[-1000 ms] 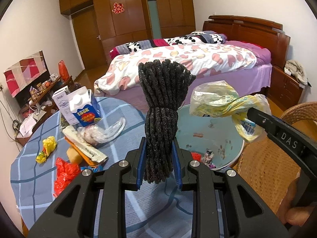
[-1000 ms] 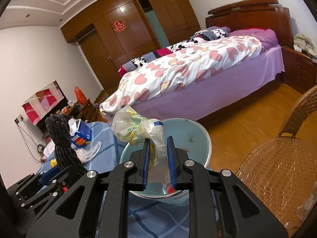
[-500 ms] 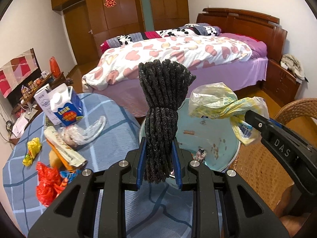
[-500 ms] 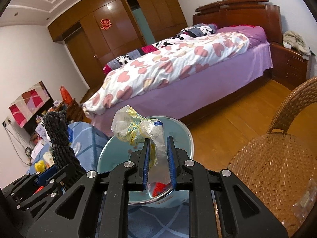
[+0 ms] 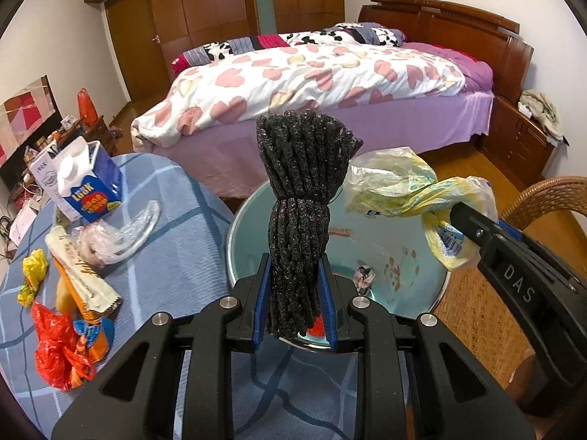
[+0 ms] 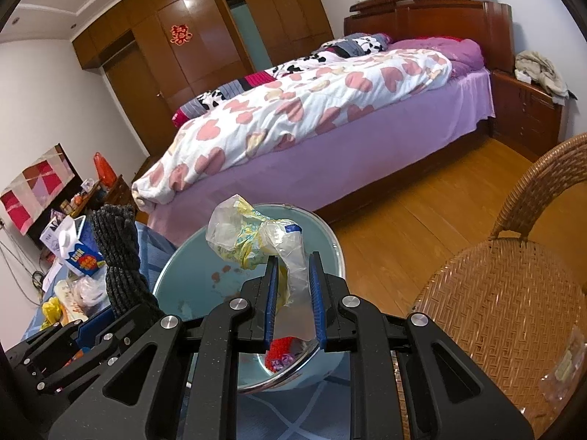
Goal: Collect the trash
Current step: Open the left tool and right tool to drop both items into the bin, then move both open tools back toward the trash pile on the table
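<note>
Trash is what both grippers hold, and both hang over the big blue bowl [image 5: 403, 256], which sits at the edge of the table with the blue checked cloth [image 5: 176, 256]. I think the bowl is the place for the trash, because a few scraps lie in it already, like a small crumpled wrapper [image 5: 365, 275] and something red near the close rim.

The left gripper [image 5: 296, 293] has its fingers closed tight on a black bundle [image 5: 301, 201]. The bundle looks like rough, thick cords folded up and tied round the middle. It stands up tall over the close side of the bowl. I think it is held there so it can drop in.

The right gripper [image 6: 291, 293] has its fingers pinched almost shut on a thin plastic bag [image 6: 253, 238]. The bag is clear and yellow with a bit of blue print, all twisted and crumpled. It also sits over the bowl, just beside the bundle.

More trash waits on the table to the left of the bowl: a blue and white milk carton [image 5: 86, 183], a clear bag [image 5: 117, 231], a long wrapper [image 5: 84, 275], a yellow scrap [image 5: 33, 271] and a red bag [image 5: 58, 355].
</note>
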Tool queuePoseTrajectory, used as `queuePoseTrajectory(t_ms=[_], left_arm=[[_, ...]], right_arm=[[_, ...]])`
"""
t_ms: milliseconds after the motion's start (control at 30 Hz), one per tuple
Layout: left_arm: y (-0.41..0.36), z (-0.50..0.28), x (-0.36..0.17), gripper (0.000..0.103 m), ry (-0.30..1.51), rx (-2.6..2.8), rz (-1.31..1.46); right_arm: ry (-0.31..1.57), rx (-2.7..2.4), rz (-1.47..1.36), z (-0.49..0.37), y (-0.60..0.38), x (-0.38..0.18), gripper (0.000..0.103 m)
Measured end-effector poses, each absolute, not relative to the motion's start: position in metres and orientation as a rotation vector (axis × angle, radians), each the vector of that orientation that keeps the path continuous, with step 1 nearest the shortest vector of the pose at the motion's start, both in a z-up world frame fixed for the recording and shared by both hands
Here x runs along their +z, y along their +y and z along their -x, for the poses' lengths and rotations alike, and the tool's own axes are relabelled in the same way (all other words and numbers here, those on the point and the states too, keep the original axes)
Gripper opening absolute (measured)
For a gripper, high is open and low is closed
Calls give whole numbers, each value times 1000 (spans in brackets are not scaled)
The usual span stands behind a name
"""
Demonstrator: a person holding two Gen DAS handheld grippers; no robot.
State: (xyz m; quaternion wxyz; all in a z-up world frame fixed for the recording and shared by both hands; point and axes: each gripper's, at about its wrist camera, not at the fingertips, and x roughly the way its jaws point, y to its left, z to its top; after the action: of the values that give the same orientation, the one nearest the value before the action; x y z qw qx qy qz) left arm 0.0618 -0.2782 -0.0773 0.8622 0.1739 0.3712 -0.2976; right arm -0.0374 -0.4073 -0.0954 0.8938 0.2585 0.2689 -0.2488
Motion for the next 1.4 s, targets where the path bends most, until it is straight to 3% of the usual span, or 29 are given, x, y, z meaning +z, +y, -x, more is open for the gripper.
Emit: queuePoseTrajectory(t_ms=[300, 400, 500, 667, 767, 833, 933, 1400], left_arm=[[-288, -72, -92, 27, 817, -617, -372], [-286, -73, -90, 53, 799, -599, -375], [-280, -74, -87, 58, 789, -587, -369], [-267, -74, -81, 67, 771, -549, -360], [-260, -74, -76, 74, 759, -530, -346], [-253, -72, -73, 80, 751, -521, -334], [-239, -70, -67, 84, 735, -508, -318], [-159, -69, -48, 93, 687, -385, -265]], right_arm=[[587, -504, -575, 27, -417, -106, 19], [593, -478, -590, 22, -420, -107, 25], [571, -489, -595, 26, -422, -104, 34], [542, -510, -606, 33, -422, -99, 36], [532, -516, -593, 37, -418, -95, 47], [523, -523, -567, 39, -412, -91, 66], [520, -518, -537, 40, -402, -86, 73], [557, -410, -453, 20, -347, -74, 76]])
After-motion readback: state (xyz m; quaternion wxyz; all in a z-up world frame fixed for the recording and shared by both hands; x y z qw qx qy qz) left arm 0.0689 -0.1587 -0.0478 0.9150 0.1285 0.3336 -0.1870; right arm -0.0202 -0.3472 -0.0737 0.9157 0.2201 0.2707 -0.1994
